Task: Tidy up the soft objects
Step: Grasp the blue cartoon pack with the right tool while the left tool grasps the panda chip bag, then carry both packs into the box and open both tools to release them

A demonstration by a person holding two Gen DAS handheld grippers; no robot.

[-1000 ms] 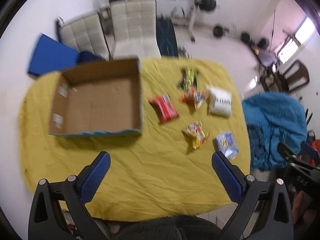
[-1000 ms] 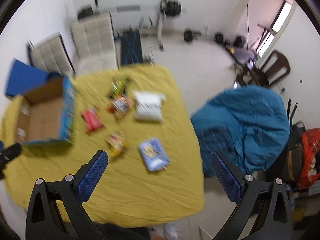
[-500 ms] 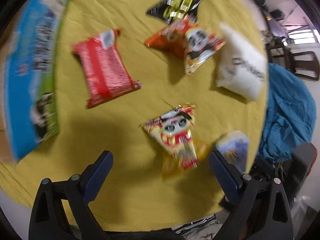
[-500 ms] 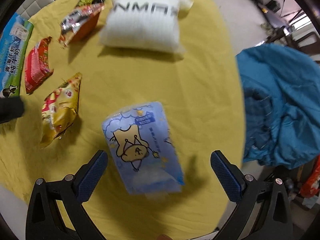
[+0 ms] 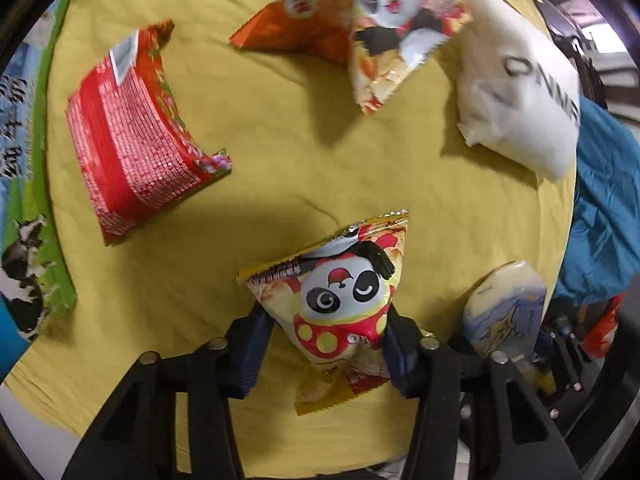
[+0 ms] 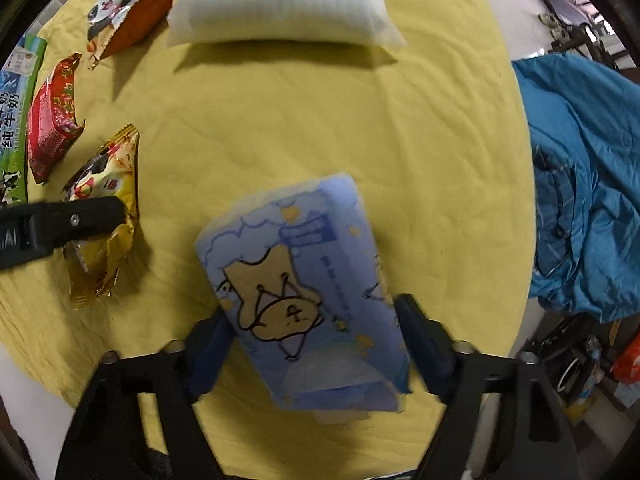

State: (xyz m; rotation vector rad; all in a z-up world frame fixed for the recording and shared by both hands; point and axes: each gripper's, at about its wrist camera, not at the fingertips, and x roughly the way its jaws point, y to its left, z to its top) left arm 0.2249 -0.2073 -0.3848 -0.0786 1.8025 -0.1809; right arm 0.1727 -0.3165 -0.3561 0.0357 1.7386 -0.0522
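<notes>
Straddling the yellow panda snack bag (image 5: 340,304) low on the yellow cloth (image 5: 280,168), left gripper (image 5: 326,344) has its jaws narrowed against the bag's crinkly foil sides, apparently gripping it for a lift. Glossy red packet (image 5: 132,152) and a second panda bag (image 5: 384,28) lie apart.

Right wrist: right gripper (image 6: 316,344) brackets the soft blue tissue pack (image 6: 308,292), pads at its flanks; firm hold, cannot tell. White pillow pack (image 6: 280,0) lies well beyond.

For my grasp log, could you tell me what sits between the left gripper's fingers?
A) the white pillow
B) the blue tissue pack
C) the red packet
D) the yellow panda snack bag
D: the left gripper has its fingers on either side of the yellow panda bag.
</notes>
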